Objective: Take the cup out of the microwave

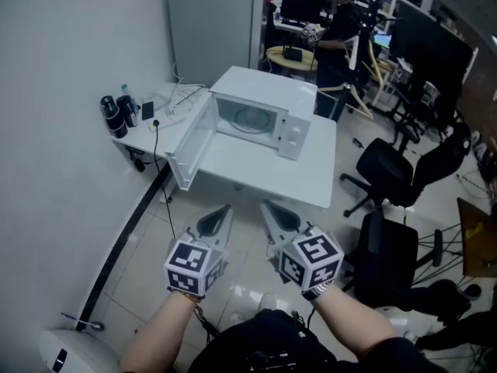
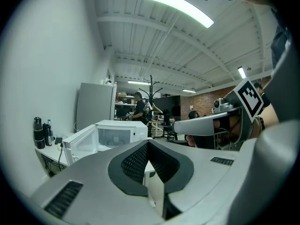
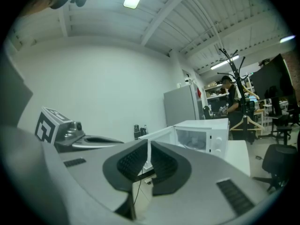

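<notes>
A white microwave point(image 1: 299, 103) stands on a white table point(image 1: 264, 169) ahead of me, its door point(image 1: 189, 150) swung open to the left. Its cavity point(image 1: 250, 119) shows a round glass turntable; I cannot make out a cup in it. The microwave point(image 2: 117, 134) is small and far off in the left gripper view, and so is the microwave point(image 3: 201, 135) in the right gripper view. My left gripper point(image 1: 225, 208) and right gripper point(image 1: 264, 204) hang side by side over the tiled floor, short of the table. The left gripper point(image 2: 148, 142) is shut and empty, and so is the right gripper point(image 3: 148, 142).
Dark bottles point(image 1: 116, 115) and cables sit on the table's far left corner. A grey cabinet point(image 1: 213, 29) stands behind. Black office chairs point(image 1: 392, 169) crowd the right side, and a person point(image 1: 338, 29) stands at the back by a coat rack. A wall runs along the left.
</notes>
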A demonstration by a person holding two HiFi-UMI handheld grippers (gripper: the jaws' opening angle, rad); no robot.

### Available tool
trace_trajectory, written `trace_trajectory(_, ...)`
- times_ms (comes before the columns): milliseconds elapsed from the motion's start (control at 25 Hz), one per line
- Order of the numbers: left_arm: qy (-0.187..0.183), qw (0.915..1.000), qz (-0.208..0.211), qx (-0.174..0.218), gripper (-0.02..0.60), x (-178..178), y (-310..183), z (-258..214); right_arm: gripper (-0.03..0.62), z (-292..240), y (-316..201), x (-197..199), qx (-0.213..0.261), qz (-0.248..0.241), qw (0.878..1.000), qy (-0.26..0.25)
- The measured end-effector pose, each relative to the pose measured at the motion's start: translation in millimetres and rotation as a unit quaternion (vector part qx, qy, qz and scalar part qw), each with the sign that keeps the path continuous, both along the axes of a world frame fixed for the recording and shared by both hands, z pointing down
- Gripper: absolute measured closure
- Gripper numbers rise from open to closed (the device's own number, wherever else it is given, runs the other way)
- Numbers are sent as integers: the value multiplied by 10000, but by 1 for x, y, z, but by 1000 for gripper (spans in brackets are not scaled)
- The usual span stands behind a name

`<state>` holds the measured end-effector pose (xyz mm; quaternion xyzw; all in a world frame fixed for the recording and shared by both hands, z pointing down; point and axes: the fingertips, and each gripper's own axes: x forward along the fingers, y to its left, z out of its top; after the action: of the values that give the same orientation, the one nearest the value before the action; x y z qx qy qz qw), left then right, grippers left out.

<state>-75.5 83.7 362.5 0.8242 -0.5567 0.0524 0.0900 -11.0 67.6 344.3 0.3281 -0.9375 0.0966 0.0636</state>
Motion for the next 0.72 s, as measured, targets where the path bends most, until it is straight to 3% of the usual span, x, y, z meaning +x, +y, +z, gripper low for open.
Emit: trace_trajectory(720, -402, 9989, 26, -253, 588, -13, -115, 23, 551, 28, -119, -14, -217, 73, 9993, -279)
